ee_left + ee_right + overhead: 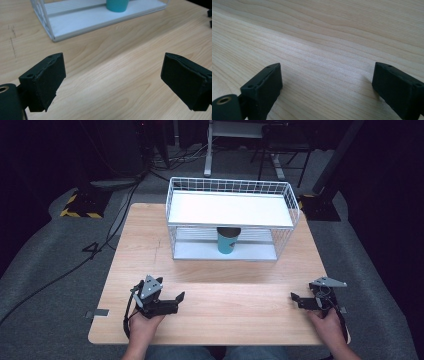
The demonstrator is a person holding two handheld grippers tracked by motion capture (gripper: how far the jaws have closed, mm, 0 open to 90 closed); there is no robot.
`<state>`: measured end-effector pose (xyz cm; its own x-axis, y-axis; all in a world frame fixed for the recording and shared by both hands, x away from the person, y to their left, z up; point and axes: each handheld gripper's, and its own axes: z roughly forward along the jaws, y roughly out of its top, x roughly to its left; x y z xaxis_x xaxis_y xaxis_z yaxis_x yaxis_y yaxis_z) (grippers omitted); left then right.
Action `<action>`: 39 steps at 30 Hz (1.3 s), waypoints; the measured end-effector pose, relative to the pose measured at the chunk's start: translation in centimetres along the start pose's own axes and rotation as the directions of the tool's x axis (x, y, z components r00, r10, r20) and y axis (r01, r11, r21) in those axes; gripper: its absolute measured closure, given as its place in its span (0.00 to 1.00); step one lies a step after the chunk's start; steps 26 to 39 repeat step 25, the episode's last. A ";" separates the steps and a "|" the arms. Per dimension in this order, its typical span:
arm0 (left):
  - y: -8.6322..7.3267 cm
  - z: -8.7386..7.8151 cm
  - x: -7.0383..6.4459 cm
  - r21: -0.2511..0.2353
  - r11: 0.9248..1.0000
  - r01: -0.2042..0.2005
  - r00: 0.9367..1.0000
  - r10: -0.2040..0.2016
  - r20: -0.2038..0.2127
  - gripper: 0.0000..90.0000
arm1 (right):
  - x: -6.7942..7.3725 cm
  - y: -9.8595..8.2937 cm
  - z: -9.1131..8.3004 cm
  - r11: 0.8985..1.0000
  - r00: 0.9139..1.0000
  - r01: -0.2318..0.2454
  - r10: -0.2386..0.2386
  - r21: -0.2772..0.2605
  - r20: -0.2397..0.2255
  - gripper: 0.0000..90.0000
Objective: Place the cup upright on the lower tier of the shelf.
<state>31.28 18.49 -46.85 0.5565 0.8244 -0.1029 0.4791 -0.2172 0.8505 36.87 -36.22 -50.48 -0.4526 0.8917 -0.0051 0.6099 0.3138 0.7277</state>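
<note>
Your left gripper [176,299] rests on the light wooden table [220,295], in front of the white wire shelf rack [232,217] and off to its left. Its jaws are spread wide and hold nothing. Your right gripper [295,298] sits in front of the rack to the right, also wide and empty. The teal cup [228,240] stands upright on the rack's bottom shelf, well apart from both grippers.

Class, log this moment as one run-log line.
left tongs: open, empty, over table | right tongs: open, empty | teal cup: upright, lower shelf of wire rack
</note>
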 end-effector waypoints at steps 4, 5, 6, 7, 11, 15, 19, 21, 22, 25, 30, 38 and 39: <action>-1.2 0.2 0.7 0.064 0.998 0.002 1.000 -0.002 -0.001 0.07 | 0.0 0.0 0.0 1.000 1.000 0.000 0.000 0.000 0.000 0.11; -1.4 0.2 0.8 0.080 0.997 -0.001 1.000 0.001 -0.002 0.07 | 0.0 0.0 0.0 1.000 1.000 0.000 0.000 0.000 0.000 0.11; -1.6 0.3 0.9 0.094 0.996 -0.006 1.000 0.006 -0.006 0.07 | 0.0 0.0 0.0 1.000 1.000 0.000 0.000 0.000 0.000 0.11; -1.8 0.4 0.9 0.106 0.994 -0.005 1.000 0.006 -0.008 0.07 | 0.0 0.0 0.0 1.000 1.000 0.000 0.000 0.000 0.000 0.11; -2.4 0.8 1.3 0.156 0.988 0.000 1.000 0.002 -0.016 0.07 | 0.0 0.0 0.0 1.000 1.000 0.000 0.000 0.000 0.000 0.11; -2.8 1.2 1.5 0.199 0.980 -0.015 0.999 0.021 -0.027 0.07 | 0.0 0.0 0.0 1.000 1.000 0.000 0.000 0.000 0.000 0.11; -3.0 1.7 1.4 0.262 0.964 -0.042 0.998 0.053 -0.036 0.12 | 0.0 0.0 0.0 1.000 1.000 -0.001 0.001 -0.001 0.000 0.11; -3.0 1.7 1.4 0.268 0.962 -0.058 0.997 0.071 -0.040 0.13 | 0.0 0.0 0.0 1.000 1.000 0.001 -0.001 -0.003 -0.007 0.12; -3.0 1.8 1.5 0.269 0.962 -0.058 0.997 0.071 -0.039 0.12 | 0.0 0.0 0.0 1.000 1.000 0.002 -0.002 -0.003 -0.008 0.13; -2.9 1.8 1.6 0.277 0.959 -0.057 0.997 0.071 -0.039 0.12 | 0.0 0.0 -0.1 1.000 1.000 0.012 -0.012 -0.009 -0.017 0.16; -2.9 1.8 1.6 0.277 0.959 -0.057 0.997 0.071 -0.039 0.12 | 0.0 0.0 -0.1 1.000 1.000 0.012 -0.012 -0.009 -0.017 0.16; -2.9 1.8 1.6 0.277 0.959 -0.057 0.997 0.071 -0.039 0.12 | 0.0 0.0 -0.1 1.000 1.000 0.012 -0.012 -0.009 -0.017 0.16; -2.9 1.8 1.6 0.277 0.959 -0.057 0.997 0.071 -0.039 0.12 | 0.0 0.0 -0.1 1.000 1.000 0.012 -0.012 -0.009 -0.017 0.16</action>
